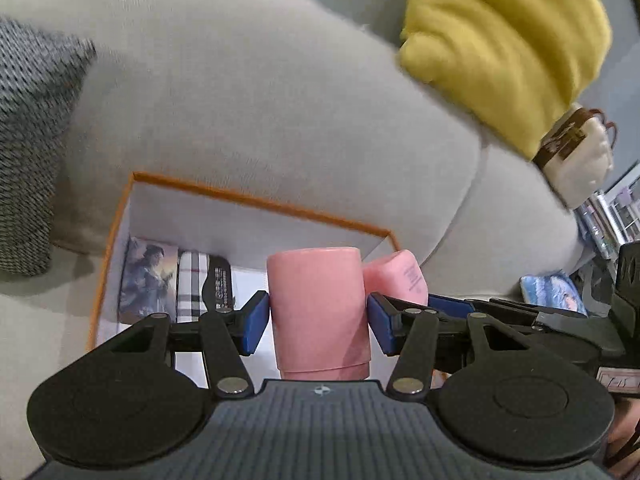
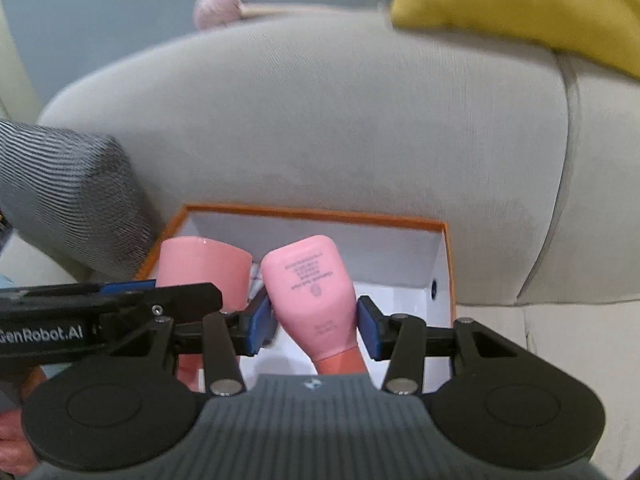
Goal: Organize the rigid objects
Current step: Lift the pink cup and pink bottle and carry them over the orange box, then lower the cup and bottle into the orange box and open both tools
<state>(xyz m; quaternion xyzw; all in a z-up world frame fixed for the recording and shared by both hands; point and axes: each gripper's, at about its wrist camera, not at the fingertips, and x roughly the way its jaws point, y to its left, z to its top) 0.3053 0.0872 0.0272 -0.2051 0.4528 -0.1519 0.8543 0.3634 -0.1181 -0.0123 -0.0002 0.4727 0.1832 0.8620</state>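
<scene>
Grey sofa (image 1: 260, 112) behind orange-rimmed box (image 1: 256, 202)

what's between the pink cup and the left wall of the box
In the left wrist view, a picture card, a plaid item and a black item lie between the pink cup and the box's left wall.

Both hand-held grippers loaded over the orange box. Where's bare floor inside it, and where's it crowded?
Free: white floor along the right wall of the orange-rimmed box, right of the pink bottle held by the right hand-held gripper.
Crowded: left end, where a picture card, a plaid item and a black item stand, beside the pink cup in the left hand-held gripper.
</scene>
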